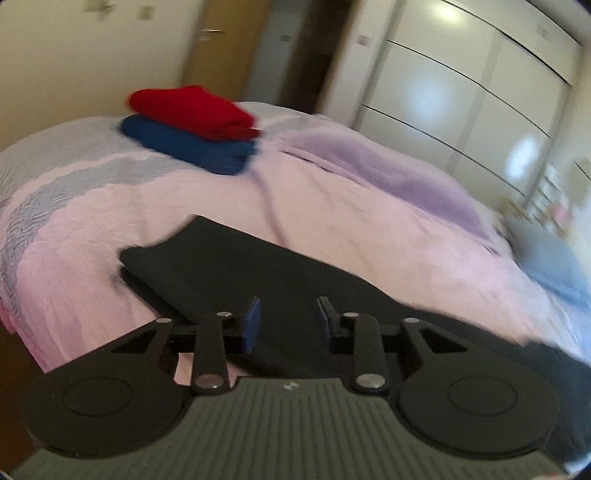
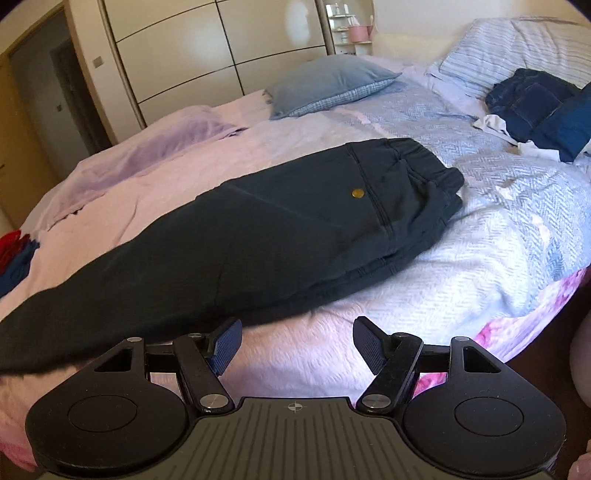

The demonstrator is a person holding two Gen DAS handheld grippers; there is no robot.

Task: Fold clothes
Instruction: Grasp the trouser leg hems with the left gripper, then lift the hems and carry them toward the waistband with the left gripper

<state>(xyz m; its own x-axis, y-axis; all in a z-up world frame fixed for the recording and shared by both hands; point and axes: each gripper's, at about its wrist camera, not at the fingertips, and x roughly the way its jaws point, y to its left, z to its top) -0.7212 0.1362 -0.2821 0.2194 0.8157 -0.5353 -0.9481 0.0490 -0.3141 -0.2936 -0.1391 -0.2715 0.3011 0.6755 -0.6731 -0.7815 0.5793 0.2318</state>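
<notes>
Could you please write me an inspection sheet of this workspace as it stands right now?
Surface: bed with a pink and pale blue quilted cover, rumpled lilac sheet at the far side.
Job's things: dark trousers laid flat, legs together, waistband towards the pillows; folded red garment stacked on folded blue garment.
Clutter: heap of unfolded dark blue clothes with a white item by the striped pillow; grey-blue pillow.
Grippers: left gripper over the trouser legs, jaws partly open, nothing clamped; right gripper at the near trouser edge, jaws open and empty.
Cables: nothing seen.
Surroundings: wardrobe, doorway, small shelf.
</notes>
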